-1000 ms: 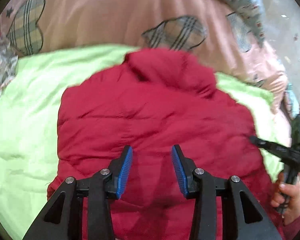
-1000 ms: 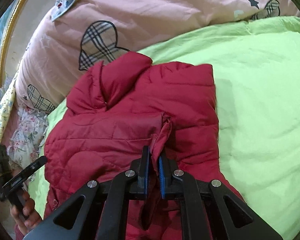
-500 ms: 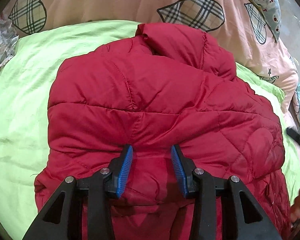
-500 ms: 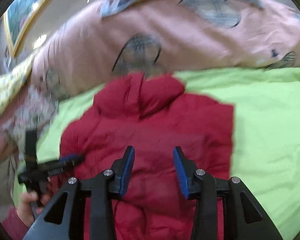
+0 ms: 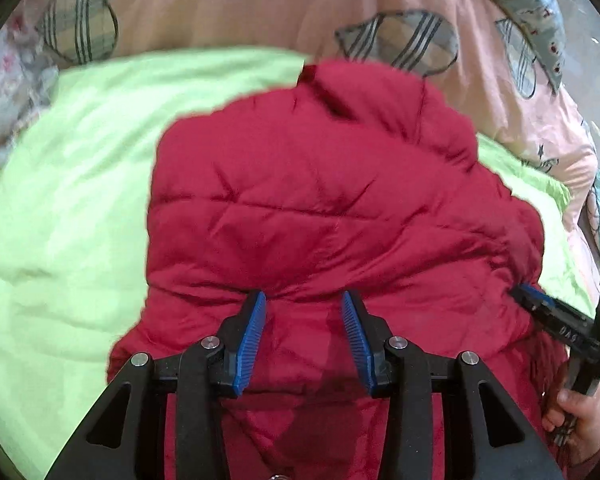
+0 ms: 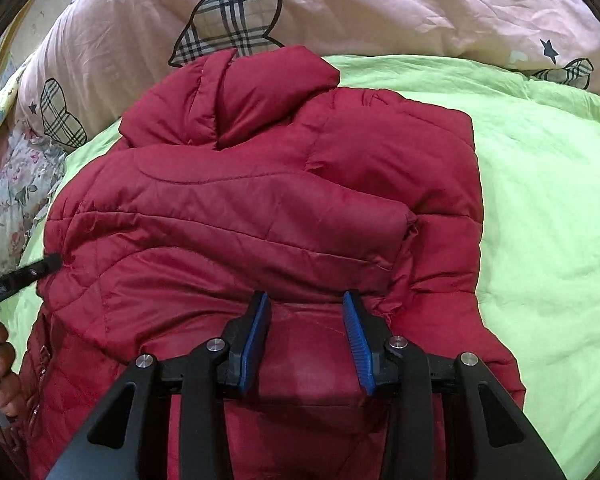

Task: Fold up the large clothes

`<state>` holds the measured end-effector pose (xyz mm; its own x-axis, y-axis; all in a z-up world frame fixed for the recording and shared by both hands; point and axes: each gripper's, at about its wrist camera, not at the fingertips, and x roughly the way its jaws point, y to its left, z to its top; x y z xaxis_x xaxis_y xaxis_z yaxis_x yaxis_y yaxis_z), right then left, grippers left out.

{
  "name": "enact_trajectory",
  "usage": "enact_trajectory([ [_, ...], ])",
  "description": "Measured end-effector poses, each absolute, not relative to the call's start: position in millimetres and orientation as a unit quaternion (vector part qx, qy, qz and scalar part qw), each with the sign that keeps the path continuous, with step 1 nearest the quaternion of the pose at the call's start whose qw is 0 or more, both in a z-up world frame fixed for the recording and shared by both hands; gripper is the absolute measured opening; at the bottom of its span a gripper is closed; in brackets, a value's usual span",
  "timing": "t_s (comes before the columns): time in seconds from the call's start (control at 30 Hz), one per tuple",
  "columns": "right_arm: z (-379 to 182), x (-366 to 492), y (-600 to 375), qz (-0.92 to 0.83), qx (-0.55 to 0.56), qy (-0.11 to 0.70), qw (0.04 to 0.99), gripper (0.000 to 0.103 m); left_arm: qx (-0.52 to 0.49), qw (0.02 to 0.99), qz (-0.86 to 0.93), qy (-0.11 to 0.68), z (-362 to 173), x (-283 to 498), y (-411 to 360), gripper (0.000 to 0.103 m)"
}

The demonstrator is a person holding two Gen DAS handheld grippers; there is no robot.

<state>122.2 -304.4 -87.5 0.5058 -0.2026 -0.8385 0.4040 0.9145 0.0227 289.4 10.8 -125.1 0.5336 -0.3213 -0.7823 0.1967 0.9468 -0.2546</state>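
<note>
1. Far left, right-wrist view: floral cloth [image 6: 14,196] bunched at the bed's edge, with a hand [image 6: 2,368] below it wrapped round a black handle.
2. Lime-green sheet [image 5: 60,216] spread across the bed, wrinkled, bare on the left side of the left-wrist view.
3. Behind it, pink quilt [image 6: 380,12] printed with plaid hearts and small stars, banked along the far edge.
4. Centre: red padded jacket [image 6: 240,208] lying on the green sheet, hood [image 6: 260,92] pointing towards the pink quilt, touching its lower edge. Sleeve [image 6: 404,240] folded across the body, cuff ending right of centre.
5. Left gripper [image 5: 303,340] poised over the jacket's near part, blue pads parted, red fabric showing between them but not pinched. Seen also at the left rim of the right-wrist view, tip against the jacket's side.
6. Right gripper [image 6: 306,338] likewise parted, having just been opening, nothing clamped; jacket surface visible in the gap, pads clear of the cloth.
7. Far right, left-wrist view: right gripper's tip at the jacket's edge, other hand [image 5: 580,420] on the handle beneath it.
8. Upper right: pale blue patterned cloth [image 5: 540,8] draped over the quilt.
</note>
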Motion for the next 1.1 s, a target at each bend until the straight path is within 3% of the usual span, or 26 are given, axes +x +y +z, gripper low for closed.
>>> enact_trajectory([
  [0.33, -91, 125, -310, -0.168, 0.127, 0.461, 0.862, 0.039, -0.077, 0.871, -0.152, 0.46, -138, 297, 12, 0.04],
  [0.57, -64, 111, -309, -0.161, 0.161, 0.455, 0.861, 0.042, -0.083, 0.869, -0.143, 0.467, -112, 281, 18, 0.044],
  [0.7, -37, 84, -304, -0.159, 0.178, 0.443, 0.864, 0.054, -0.099, 0.873, -0.144, 0.455, -96, 247, 33, 0.048],
  [0.83, -21, 51, -291, -0.143, 0.189, 0.439, 0.866, 0.058, -0.096, 0.871, -0.148, 0.458, -91, 203, 45, 0.05],
  [0.9, -16, 33, -283, -0.137, 0.19, 0.447, 0.864, 0.068, -0.101, 0.871, -0.147, 0.458, -89, 178, 52, 0.051],
  [1.1, -8, -21, -272, -0.135, 0.194, 0.458, 0.857, 0.072, -0.101, 0.866, -0.138, 0.469, -85, 118, 77, 0.058],
])
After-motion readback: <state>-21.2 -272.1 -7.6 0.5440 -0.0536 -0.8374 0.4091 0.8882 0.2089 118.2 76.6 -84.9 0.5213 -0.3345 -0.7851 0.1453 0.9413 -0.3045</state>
